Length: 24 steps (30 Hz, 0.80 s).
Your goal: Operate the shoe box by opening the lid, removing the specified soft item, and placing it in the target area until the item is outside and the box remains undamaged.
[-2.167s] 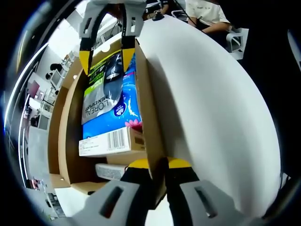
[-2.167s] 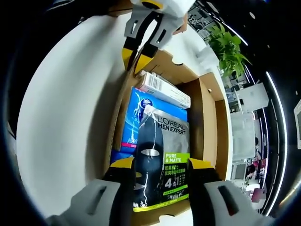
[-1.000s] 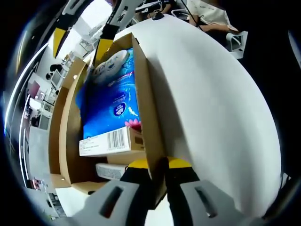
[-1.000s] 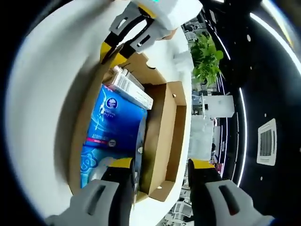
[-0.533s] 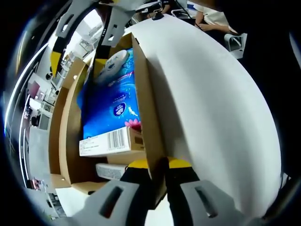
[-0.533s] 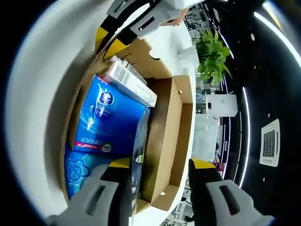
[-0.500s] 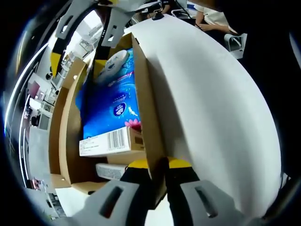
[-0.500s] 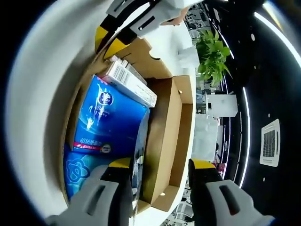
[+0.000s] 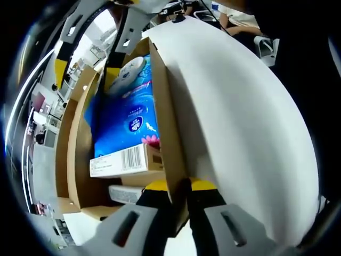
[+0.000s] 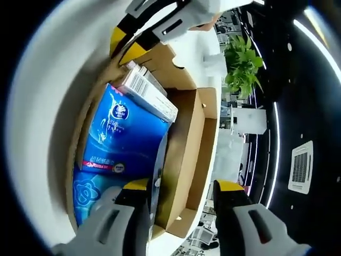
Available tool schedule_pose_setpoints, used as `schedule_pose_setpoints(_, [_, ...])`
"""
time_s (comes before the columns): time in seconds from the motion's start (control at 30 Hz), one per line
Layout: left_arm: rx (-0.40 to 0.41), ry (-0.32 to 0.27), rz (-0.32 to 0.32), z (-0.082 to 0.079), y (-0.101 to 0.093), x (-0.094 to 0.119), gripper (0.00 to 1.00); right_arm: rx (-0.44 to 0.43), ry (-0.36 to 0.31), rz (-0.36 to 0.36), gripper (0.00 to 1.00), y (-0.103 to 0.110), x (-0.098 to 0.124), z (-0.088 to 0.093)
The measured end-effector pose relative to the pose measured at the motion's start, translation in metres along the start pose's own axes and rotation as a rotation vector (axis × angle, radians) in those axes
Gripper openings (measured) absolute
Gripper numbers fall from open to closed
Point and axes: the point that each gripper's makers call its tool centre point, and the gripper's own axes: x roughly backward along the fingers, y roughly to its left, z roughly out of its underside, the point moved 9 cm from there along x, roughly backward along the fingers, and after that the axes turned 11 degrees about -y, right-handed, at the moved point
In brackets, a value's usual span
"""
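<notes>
An open cardboard shoe box (image 9: pixel 165 106) lies on a white table. My left gripper (image 9: pixel 180 185) is shut on the box's near side wall, and its yellow tips (image 10: pixel 127 47) pinch that wall in the right gripper view. My right gripper (image 10: pixel 184 188) hovers over the box (image 10: pixel 189 128) with a dark face-mask pouch (image 10: pixel 157 181) edge-on against the inner side of its left jaw. The jaws stand wide apart. The right gripper (image 9: pixel 85 72) hangs above the box's far end in the left gripper view. A blue tissue pack (image 10: pixel 120 138) lies uncovered inside.
A white carton with a barcode (image 9: pixel 122 160) lies in the box by my left gripper, next to the blue pack (image 9: pixel 130 120). White table (image 9: pixel 240 133) spreads beside the box. A potted plant (image 10: pixel 242 56) stands beyond it. A seated person (image 9: pixel 234 10) is at the table's far side.
The right gripper has lifted the pouch off the blue tissue pack and risen above the box; the pouch now hangs edge-on. The left gripper keeps its hold on the box wall.
</notes>
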Motion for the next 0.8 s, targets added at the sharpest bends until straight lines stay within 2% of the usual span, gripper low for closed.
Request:
schedule_pose_setpoints(0.1, [-0.001, 0.001, -0.004, 0.0, 0.0, 0.0, 0.09, 0.012, 0.032, 0.025, 0.45, -0.003, -0.004, 0.002])
schedule_pose_setpoints(0.2, [-0.001, 0.001, -0.004, 0.0, 0.0, 0.0, 0.09, 0.018, 0.032, 0.03, 0.46, -0.004, -0.005, 0.001])
schedule_pose_setpoints(0.23, [0.0, 0.0, -0.003, 0.0, 0.0, 0.0, 0.09, 0.037, 0.041, 0.041, 0.46, -0.004, -0.006, 0.001])
schedule_pose_setpoints(0.3, [-0.001, 0.001, -0.003, 0.0, 0.0, 0.0, 0.09, 0.132, 0.078, 0.055, 0.46, -0.007, -0.004, -0.001])
schedule_pose_setpoints(0.37, [-0.002, 0.002, -0.003, 0.0, 0.0, 0.0, 0.09, 0.11, 0.066, 0.046, 0.47, -0.004, -0.002, -0.005])
schedule_pose_setpoints(0.4, [-0.002, 0.001, -0.003, 0.0, 0.0, 0.0, 0.09, 0.069, 0.041, 0.043, 0.47, -0.004, -0.001, -0.006])
schedule_pose_setpoints(0.63, [-0.004, 0.005, -0.005, 0.0, 0.0, -0.001, 0.09, 0.049, 0.051, 0.037, 0.46, -0.005, -0.01, 0.002])
schedule_pose_setpoints(0.8, [-0.006, 0.01, -0.008, 0.0, 0.0, -0.001, 0.09, 0.046, 0.048, 0.008, 0.46, 0.0, -0.021, 0.004])
